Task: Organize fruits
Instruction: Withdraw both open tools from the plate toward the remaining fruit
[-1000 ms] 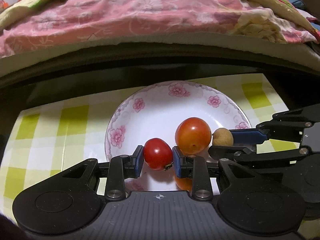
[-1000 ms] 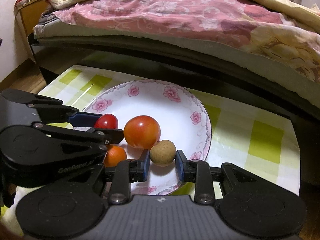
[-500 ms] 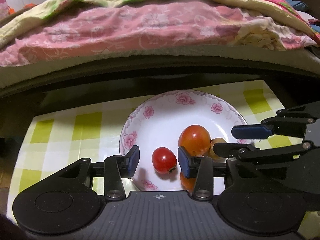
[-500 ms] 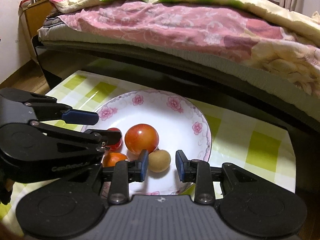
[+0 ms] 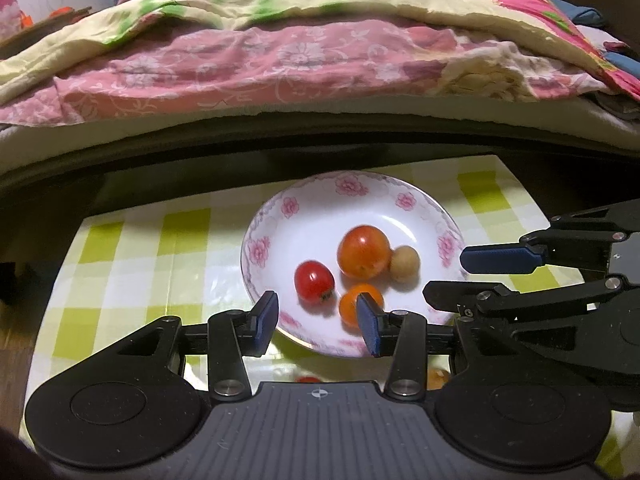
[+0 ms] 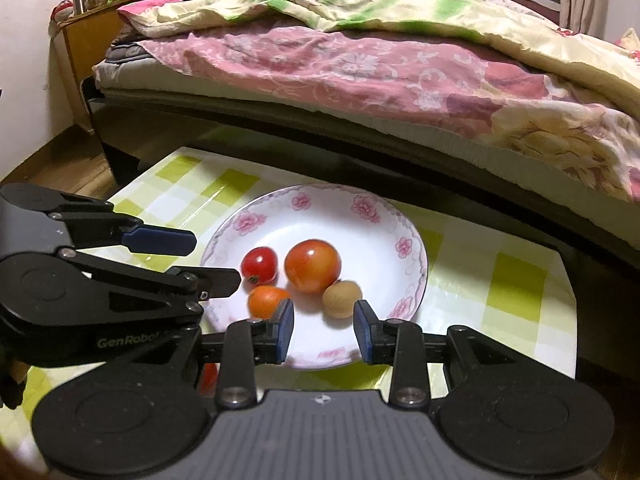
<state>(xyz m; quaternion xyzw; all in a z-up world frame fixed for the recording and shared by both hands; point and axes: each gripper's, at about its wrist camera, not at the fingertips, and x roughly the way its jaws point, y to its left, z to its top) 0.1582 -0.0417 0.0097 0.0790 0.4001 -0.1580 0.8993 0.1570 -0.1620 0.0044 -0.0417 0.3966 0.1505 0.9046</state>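
Four fruits cluster in the flowered plate (image 5: 260,248): small red tomato (image 5: 314,281) at 8 o'clock, large tomato (image 5: 364,252) centre, tan fruit (image 5: 405,263) at 3, orange fruit (image 5: 356,304) at 6. Left gripper (image 5: 318,322) and right gripper (image 6: 323,330) hang spread and empty above the near rim. Gathering looks done, judging by the bare green-checked cloth (image 6: 516,284).
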